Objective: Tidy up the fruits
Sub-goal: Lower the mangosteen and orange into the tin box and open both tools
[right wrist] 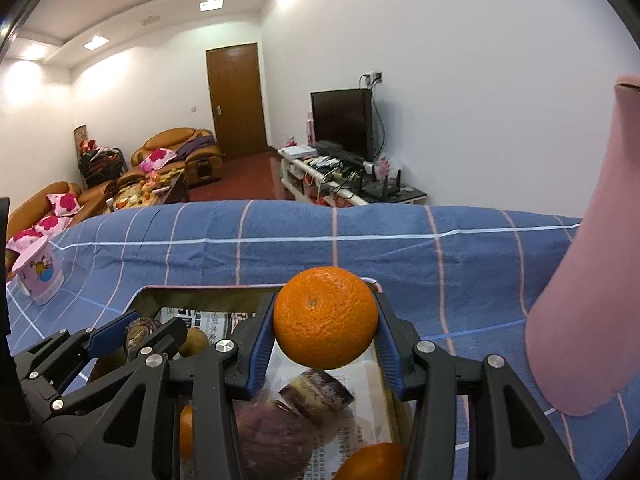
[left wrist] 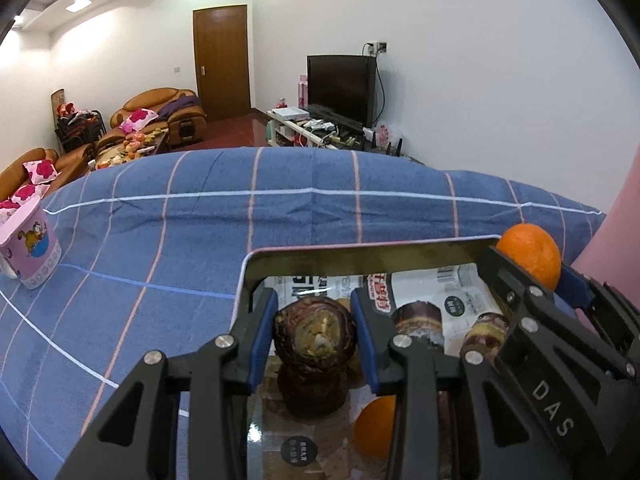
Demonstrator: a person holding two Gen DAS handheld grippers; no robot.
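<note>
My left gripper (left wrist: pixel 315 330) is shut on a dark purple sugarcane piece (left wrist: pixel 315 334), held over a mirrored tray (left wrist: pixel 360 254) lined with newspaper. More sugarcane pieces (left wrist: pixel 418 322) and an orange (left wrist: pixel 376 426) lie in the tray. My right gripper (right wrist: pixel 325 322) is shut on an orange (right wrist: pixel 325 317), held above the tray's far right corner (right wrist: pixel 370 282). That orange also shows in the left wrist view (left wrist: pixel 530 254). Below it lie sugarcane pieces (right wrist: pixel 316 394) and another orange (right wrist: pixel 370 462). The left gripper (right wrist: pixel 132 332) shows at left in the right wrist view.
The tray sits on a blue checked cloth (left wrist: pixel 160 248). A pink cartoon cup (left wrist: pixel 30 250) stands at far left of the cloth. A pink sleeve (right wrist: pixel 592 320) fills the right side. Sofas, a door and a TV stand are beyond the table.
</note>
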